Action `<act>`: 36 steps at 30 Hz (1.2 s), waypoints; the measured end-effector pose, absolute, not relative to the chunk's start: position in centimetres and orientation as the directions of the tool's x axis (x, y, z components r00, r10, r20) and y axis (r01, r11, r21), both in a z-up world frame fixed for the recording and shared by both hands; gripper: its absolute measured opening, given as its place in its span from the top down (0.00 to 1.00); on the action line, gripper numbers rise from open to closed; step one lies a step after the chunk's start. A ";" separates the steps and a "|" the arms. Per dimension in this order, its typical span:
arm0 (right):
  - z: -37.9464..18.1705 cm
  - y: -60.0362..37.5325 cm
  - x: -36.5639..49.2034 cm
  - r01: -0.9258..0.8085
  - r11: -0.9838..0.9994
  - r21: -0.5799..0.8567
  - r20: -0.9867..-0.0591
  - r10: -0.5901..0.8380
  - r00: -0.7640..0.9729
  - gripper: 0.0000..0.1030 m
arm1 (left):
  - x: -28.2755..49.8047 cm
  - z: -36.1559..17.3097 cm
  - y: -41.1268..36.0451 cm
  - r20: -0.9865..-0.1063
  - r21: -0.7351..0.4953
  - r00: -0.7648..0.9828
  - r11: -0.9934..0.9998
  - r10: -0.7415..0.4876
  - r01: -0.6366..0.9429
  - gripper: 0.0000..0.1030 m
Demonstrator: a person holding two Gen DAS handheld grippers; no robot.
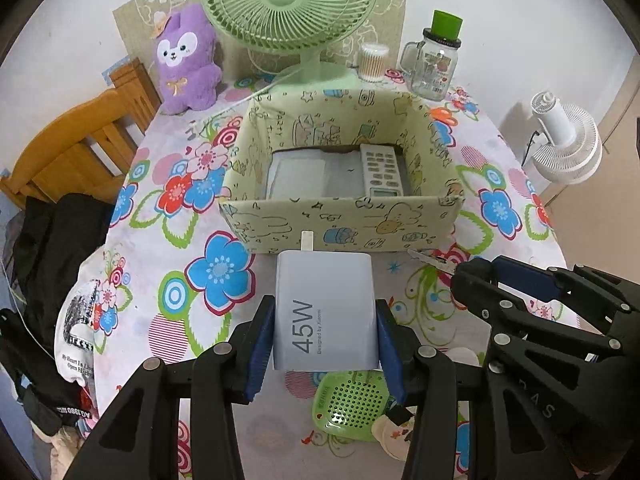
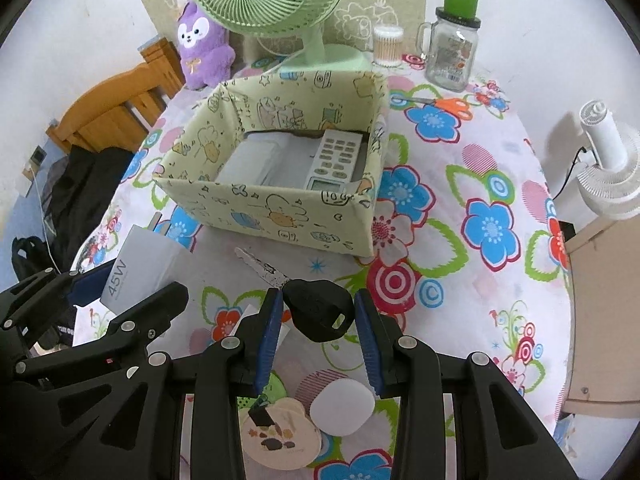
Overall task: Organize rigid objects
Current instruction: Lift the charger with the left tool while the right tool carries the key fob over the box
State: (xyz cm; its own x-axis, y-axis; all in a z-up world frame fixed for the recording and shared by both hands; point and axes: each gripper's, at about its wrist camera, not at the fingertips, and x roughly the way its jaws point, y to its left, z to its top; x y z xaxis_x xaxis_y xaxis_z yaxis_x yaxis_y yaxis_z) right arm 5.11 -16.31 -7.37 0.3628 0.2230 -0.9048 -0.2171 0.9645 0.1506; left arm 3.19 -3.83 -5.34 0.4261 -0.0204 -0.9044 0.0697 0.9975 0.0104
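Clamped flat-sided in left gripper (image 1: 322,346) fingers, stiff, smooth white charger (image 1: 325,312), likely slippery; right gripper (image 2: 316,328) fingers shut on rigid black-headed key (image 2: 316,312); box (image 1: 340,222) at twelve o'clock.

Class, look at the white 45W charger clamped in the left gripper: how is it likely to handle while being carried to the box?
The charger looks like a stiff plastic block, so it probably won't bend between the left gripper's pads. Its smooth, glossy sides could slip if the grip loosens. Being squat and flat-sided, it should rest flat in the box rather than roll.
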 end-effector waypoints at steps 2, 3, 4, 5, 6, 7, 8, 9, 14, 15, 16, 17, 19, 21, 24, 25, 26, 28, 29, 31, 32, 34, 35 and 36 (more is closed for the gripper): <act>-6.9 -16.4 5.0 -0.216 0.965 0.152 -0.902 0.224 0.368 0.61 | 3.1 -4.9 -3.9 -0.901 0.014 0.433 0.997 -0.017 0.070 0.53; -6.7 -16.5 5.0 -0.215 0.965 0.152 -0.901 0.225 0.372 0.61 | 3.0 -4.6 -3.9 -0.899 0.016 0.437 0.997 -0.016 0.070 0.53; -6.5 -16.5 5.0 -0.216 0.965 0.152 -0.899 0.226 0.375 0.61 | 3.0 -4.4 -3.9 -0.898 0.017 0.440 0.997 -0.015 0.070 0.53; -6.2 -16.5 4.9 -0.216 0.965 0.151 -0.897 0.226 0.380 0.61 | 3.0 -4.2 -3.9 -0.897 0.018 0.443 0.997 -0.014 0.069 0.53; -6.0 -16.5 4.9 -0.217 0.965 0.151 -0.896 0.226 0.383 0.61 | 2.9 -4.0 -3.9 -0.896 0.019 0.444 0.997 -0.014 0.069 0.53; -5.8 -16.5 4.8 -0.217 0.965 0.150 -0.894 0.226 0.386 0.61 | 2.9 -3.8 -3.9 -0.895 0.019 0.446 0.998 -0.013 0.068 0.53; -5.5 -16.5 4.8 -0.216 0.965 0.150 -0.893 0.226 0.390 0.61 | 2.9 -3.5 -3.9 -0.894 0.021 0.448 0.997 -0.012 0.068 0.53; -5.3 -16.5 4.7 -0.215 0.965 0.150 -0.892 0.226 0.392 0.61 | 2.9 -3.3 -3.9 -0.893 0.022 0.449 0.997 -0.012 0.069 0.53; -4.3 -16.7 4.6 -0.203 0.966 0.157 -0.889 0.228 0.397 0.61 | 2.9 -2.3 -4.1 -0.890 0.031 0.456 0.996 -0.009 0.079 0.53; -4.0 -16.7 4.7 -0.199 0.967 0.158 -0.888 0.227 0.399 0.61 | 3.0 -2.1 -4.1 -0.889 0.032 0.458 0.996 -0.009 0.083 0.53; -3.9 -16.7 4.7 -0.195 0.968 0.159 -0.888 0.227 0.400 0.61 | 3.1 -1.9 -4.1 -0.888 0.032 0.460 0.996 -0.011 0.085 0.53; -3.7 -16.8 4.7 -0.191 0.969 0.160 -0.887 0.225 0.403 0.61 | 3.1 -1.8 -4.1 -0.888 0.030 0.461 0.996 -0.014 0.088 0.53; -3.3 -16.8 4.8 -0.183 0.970 0.159 -0.886 0.222 0.408 0.61 | 3.3 -1.5 -4.1 -0.887 0.025 0.462 0.995 -0.022 0.094 0.53; -2.9 -16.9 4.8 -0.178 0.971 0.157 -0.883 0.219 0.416 0.61 | 3.5 -1.1 -4.0 -0.886 0.020 0.464 0.995 -0.029 0.101 0.53; -2.4 -16.9 5.0 -0.171 0.972 0.159 -0.878 0.218 0.427 0.61 | 3.8 -0.5 -3.9 -0.881 0.027 0.473 0.994 -0.027 0.107 0.53; -2.3 -16.8 5.2 -0.169 0.972 0.161 -0.876 0.219 0.429 0.61 | 4.0 -0.3 -3.9 -0.879 0.030 0.476 0.994 -0.025 0.108 0.53; -2.1 -16.8 5.3 -0.167 0.972 0.163 -0.874 0.220 0.433 0.61 | 4.2 -0.1 -3.8 -0.877 0.032 0.480 0.994 -0.024 0.109 0.53; -1.7 -16.7 5.7 -0.165 0.972 0.164 -0.871 0.222 0.439 0.61 | 4.5 0.2 -3.7 -0.873 0.032 0.487 0.993 -0.026 0.110 0.53; -1.6 -16.6 5.9 -0.165 0.973 0.164 -0.868 0.221 0.444 0.61 | 4.7 0.3 -3.7 -0.872 0.033 0.489 0.993 -0.026 0.112 0.53; -1.4 -16.4 6.4 -0.163 0.973 0.164 -0.865 0.221 0.450 0.61 | 5.1 0.5 -3.6 -0.868 0.038 0.496 0.993 -0.025 0.116 0.53; -1.3 -16.4 6.6 -0.162 0.973 0.164 -0.864 0.221 0.452 0.61 | 5.3 0.5 -3.5 -0.867 0.040 0.497 0.992 -0.024 0.118 0.53; -1.3 -16.3 7.1 -0.159 0.974 0.164 -0.863 0.220 0.455 0.61 | 5.8 0.6 -3.4 -0.866 0.042 0.499 0.992 -0.025 0.123 0.53; -1.3 -16.2 7.4 -0.157 0.974 0.164 -0.863 0.219 0.456 0.61 | 6.2 0.6 -3.3 -0.866 0.042 0.500 0.991 -0.026 0.125 0.53; -1.3 -16.1 7.6 -0.156 0.974 0.163 -0.863 0.217 0.457 0.61 | 6.4 0.5 -3.2 -0.866 0.041 0.499 0.991 -0.028 0.126 0.53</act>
State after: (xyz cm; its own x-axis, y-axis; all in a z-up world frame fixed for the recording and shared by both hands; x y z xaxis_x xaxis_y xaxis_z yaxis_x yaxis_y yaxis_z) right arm 7.62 -16.14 -1.28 0.4566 0.2175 -0.8627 -0.1560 0.9742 0.1630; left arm 6.40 -3.19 0.54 0.4992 -0.0278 -0.8660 0.1261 0.9912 0.0409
